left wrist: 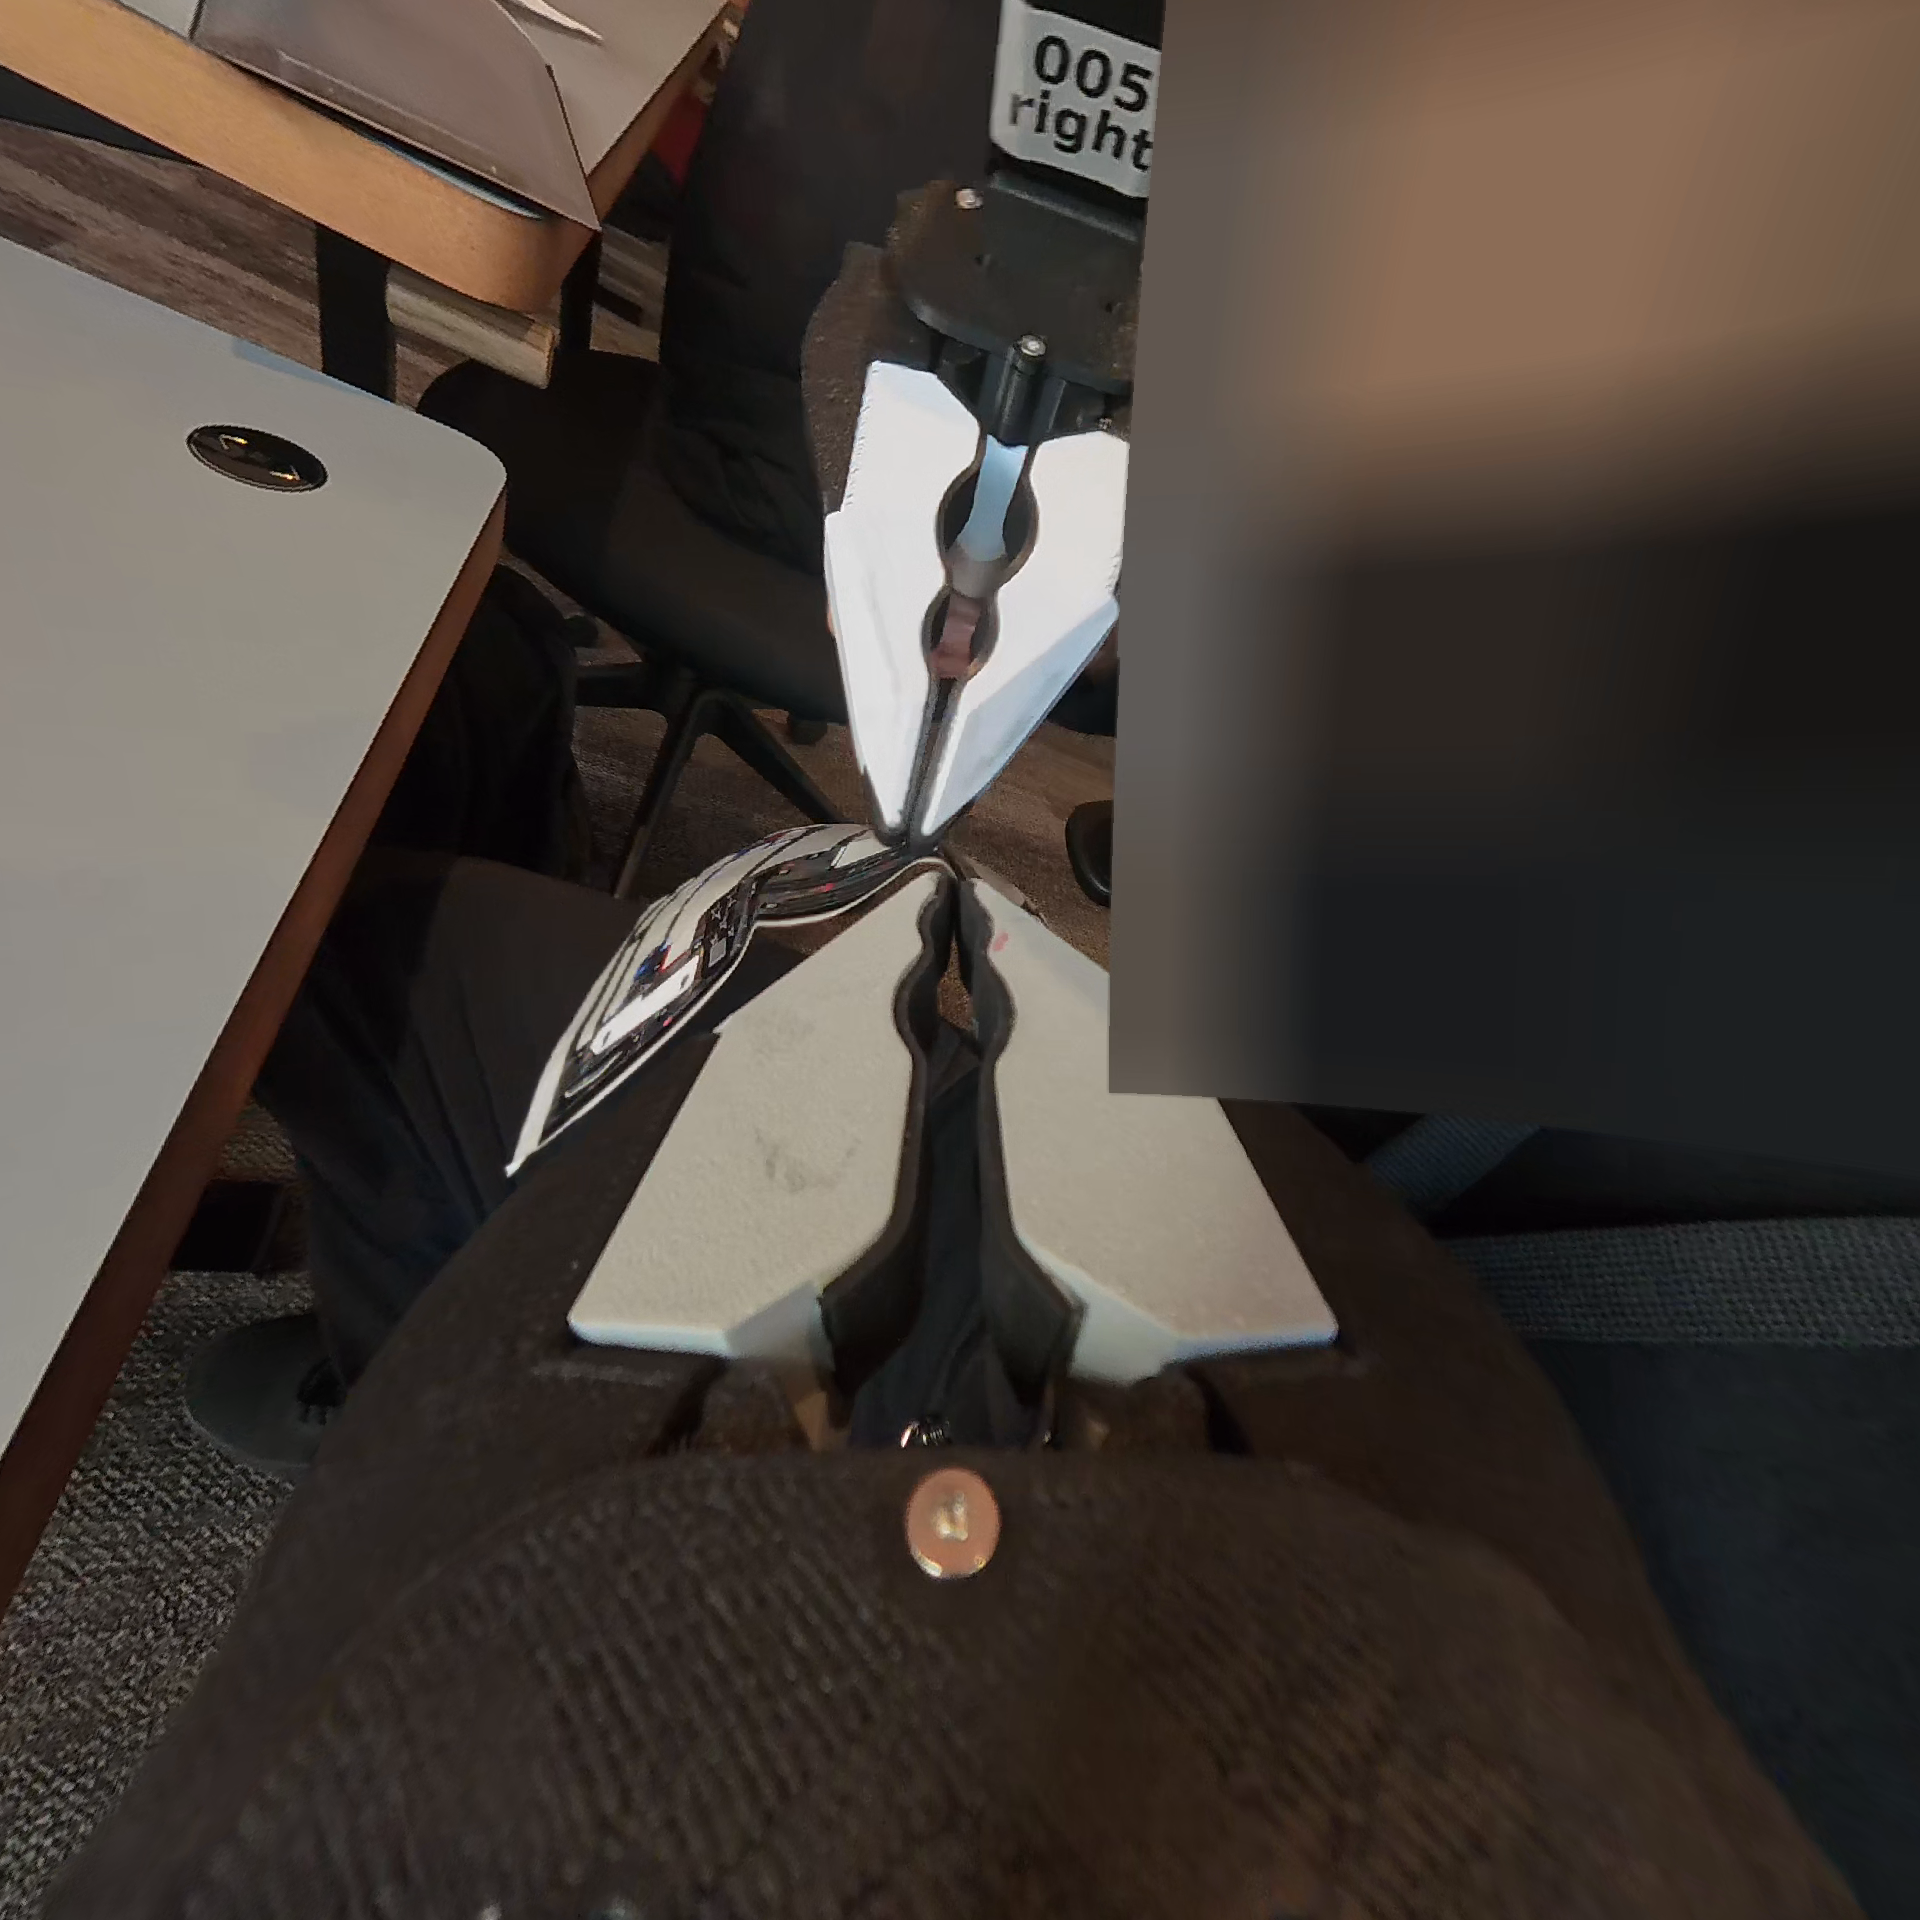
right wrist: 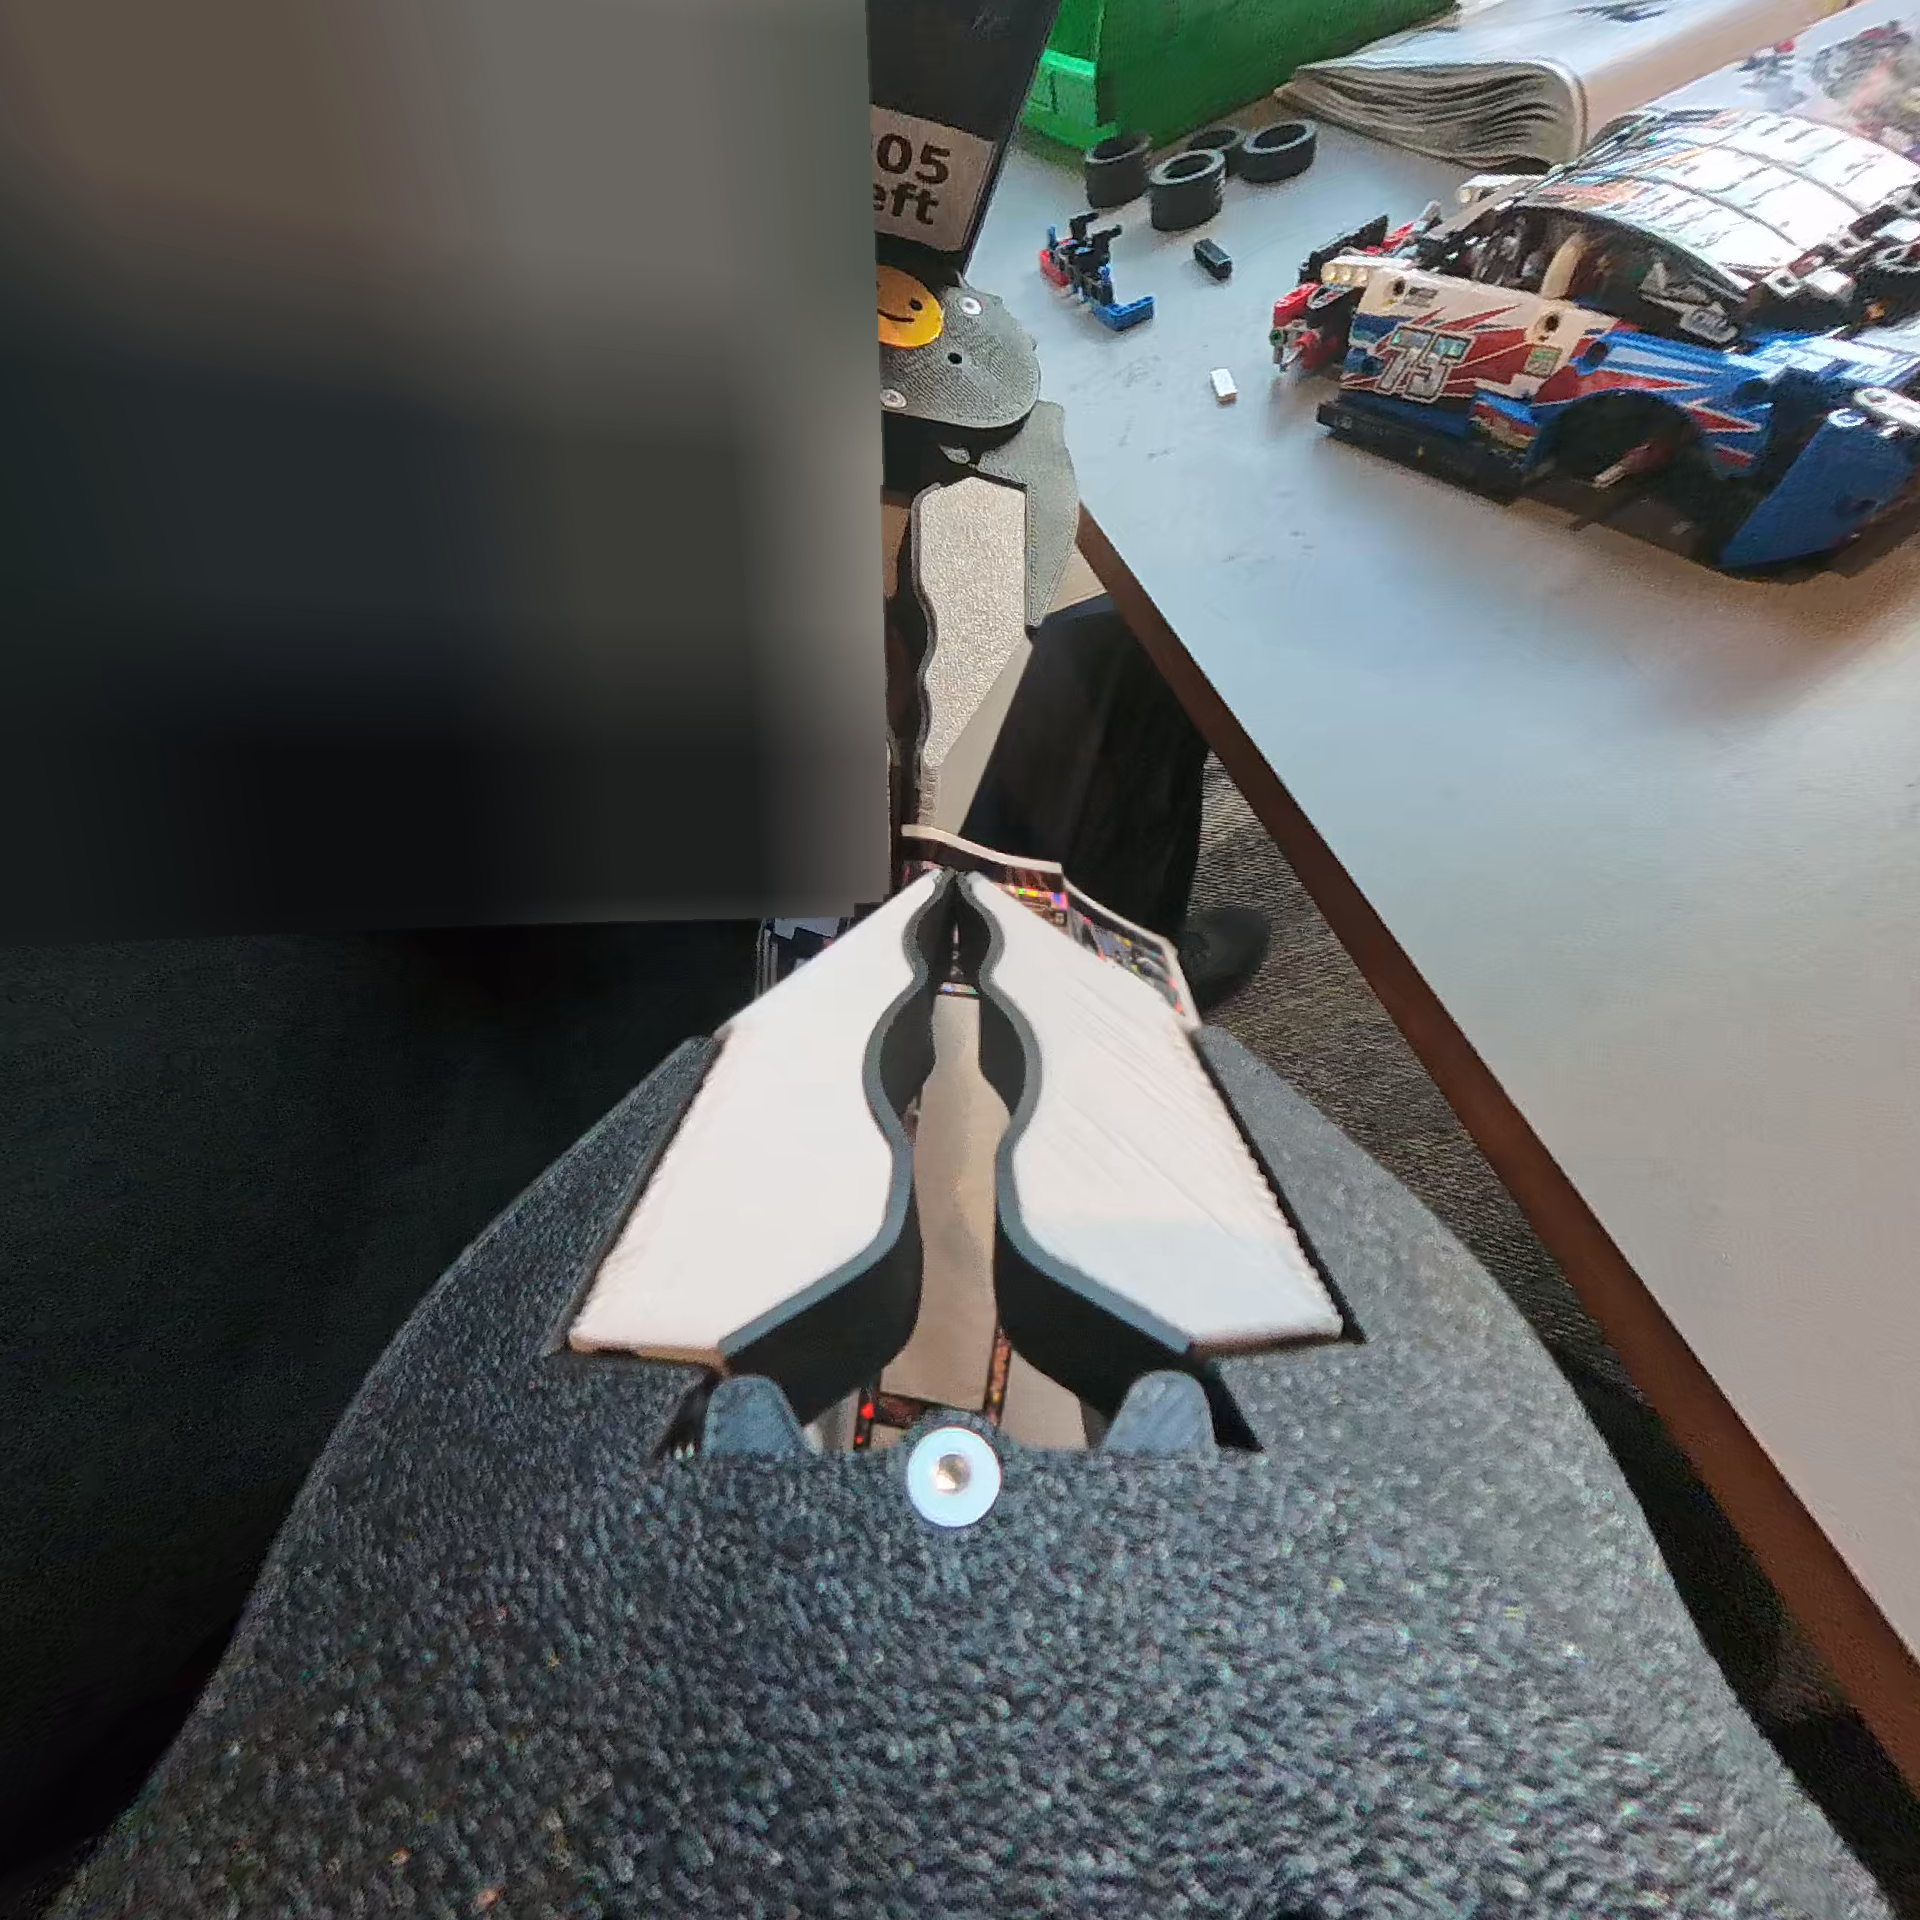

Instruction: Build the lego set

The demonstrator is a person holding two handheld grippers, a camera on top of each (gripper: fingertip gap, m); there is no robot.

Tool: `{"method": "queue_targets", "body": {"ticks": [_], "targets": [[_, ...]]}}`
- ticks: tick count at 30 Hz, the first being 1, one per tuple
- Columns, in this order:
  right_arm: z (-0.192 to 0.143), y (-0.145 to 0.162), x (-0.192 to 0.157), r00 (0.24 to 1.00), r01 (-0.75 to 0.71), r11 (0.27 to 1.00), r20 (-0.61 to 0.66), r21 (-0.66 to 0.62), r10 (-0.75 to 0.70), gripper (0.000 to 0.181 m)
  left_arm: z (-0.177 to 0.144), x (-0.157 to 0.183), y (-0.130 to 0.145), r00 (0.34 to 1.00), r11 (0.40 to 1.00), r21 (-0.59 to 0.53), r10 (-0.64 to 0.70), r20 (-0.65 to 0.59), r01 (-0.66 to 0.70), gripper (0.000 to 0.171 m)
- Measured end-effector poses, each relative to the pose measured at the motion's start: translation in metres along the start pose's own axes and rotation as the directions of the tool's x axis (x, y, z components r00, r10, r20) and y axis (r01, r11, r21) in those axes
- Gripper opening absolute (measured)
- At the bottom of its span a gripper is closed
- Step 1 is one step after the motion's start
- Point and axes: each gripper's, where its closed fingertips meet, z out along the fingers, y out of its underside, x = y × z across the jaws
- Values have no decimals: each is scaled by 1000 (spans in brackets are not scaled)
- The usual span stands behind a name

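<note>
A glossy sticker sheet (left wrist: 686, 966) hangs in the air beside the table, over a person's lap. My left gripper (left wrist: 951, 883) is shut on its near corner. My right gripper (left wrist: 909, 831) comes in from the far side, tip to tip with the left, also shut on the sheet. In the right wrist view my right gripper (right wrist: 951, 883) pinches the sticker sheet (right wrist: 1107, 940), and the left gripper (right wrist: 930, 800) meets it from above. The partly built blue, white and red lego race car (right wrist: 1621, 364) stands on the grey table (right wrist: 1455, 883), with no wheels on it.
Three black tyres (right wrist: 1195, 171), a small blue and black sub-assembly (right wrist: 1091, 270), a loose black piece (right wrist: 1210, 258) and a white piece (right wrist: 1226, 384) lie left of the car. A green bin (right wrist: 1195, 52) and a booklet (right wrist: 1455, 83) stand behind. The table edge (left wrist: 343, 831) runs at my left. The grippers are tip to tip, or close to it. Left tips and right tips are each some 35 centimeters from the white piece (right wrist: 1226, 384).
</note>
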Motion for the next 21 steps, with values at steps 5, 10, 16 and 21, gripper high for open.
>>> {"method": "queue_targets", "body": {"ticks": [5,10,16,21], "targets": [[-2,-2,3,999,-34,999,6,14,34,0,-1,3,-1,1000,1000,10,22,-3,-22,0],[-2,-1,8,998,-57,998,-8,29,57,0,-2,4,-1,1000,1000,9,19,-8,-19,0],[-7,0,18,994,-103,993,-19,59,104,0,-2,3,0,1000,1000,20,12,-12,-11,0],[-16,-4,32,987,-158,981,-12,115,161,0,-3,-1,0,1000,999,33,-7,-8,8,0]]}}
